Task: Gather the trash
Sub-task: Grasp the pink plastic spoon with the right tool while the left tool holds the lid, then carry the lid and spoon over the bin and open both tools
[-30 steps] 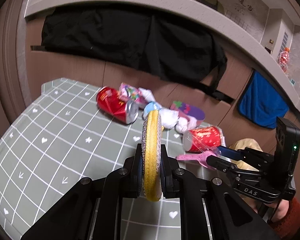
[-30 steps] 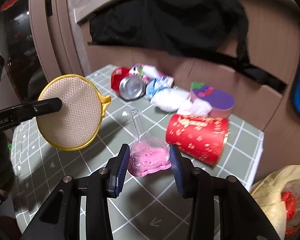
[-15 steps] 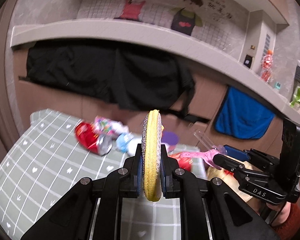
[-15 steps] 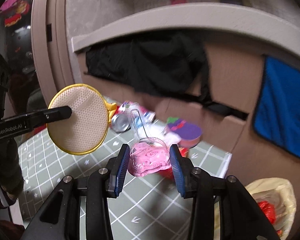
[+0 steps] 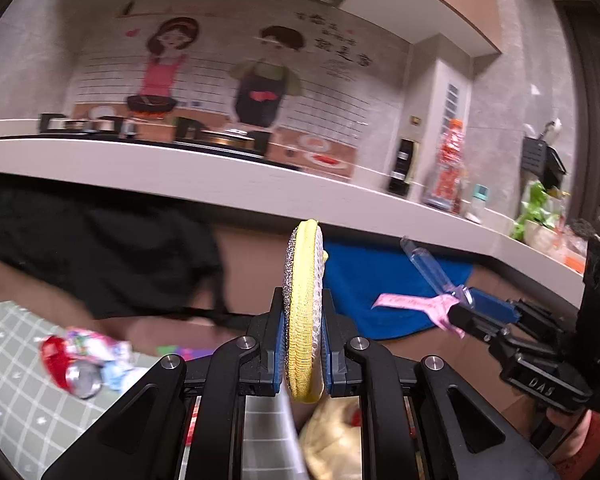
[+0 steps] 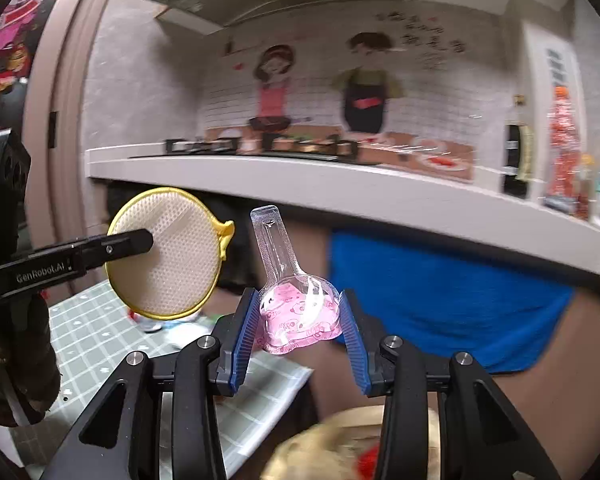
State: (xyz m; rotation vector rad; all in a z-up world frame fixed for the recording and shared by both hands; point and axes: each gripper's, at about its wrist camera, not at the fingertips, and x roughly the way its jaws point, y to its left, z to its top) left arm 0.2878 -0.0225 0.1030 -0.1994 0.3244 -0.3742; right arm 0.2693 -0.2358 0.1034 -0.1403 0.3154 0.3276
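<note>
Item 1. My left gripper (image 5: 303, 344), clamped on a round yellow-rimmed scouring pad (image 5: 303, 312). My left view shows the pad edge-on, with a glittery silver face on one side; my right view shows its pale mesh face (image 6: 168, 254) and a small yellow loop at the rim. Lettering on the finger there reads "GenRobot.AI".

Item 2. My right gripper (image 6: 300, 322), blue pads gripping a clear plastic blister pack (image 6: 298, 312) with a pink printed backing and a long clear neck pointing up. In my left view the same pack (image 5: 428, 300) appears side-on, a pink strip trailing from it. That gripper's body is marked "DAS".

Item 3. Table (image 5: 16, 384), grey-green cloth with white grid. A crushed red can (image 5: 70, 364) and crumpled colourful wrappers (image 5: 100, 346) lie on it, clear in my left view only.

Item 4. Yellow bag (image 6: 340, 444), below both grippers, beside the table edge, something red inside.

Item 5. Backdrop. Blue towel (image 6: 440, 296) and black cloth (image 5: 96, 256) hang under a pale counter (image 5: 220, 184). Wall mural (image 6: 324, 88) of two cartoon cooks; its writing is too blurred to read.
</note>
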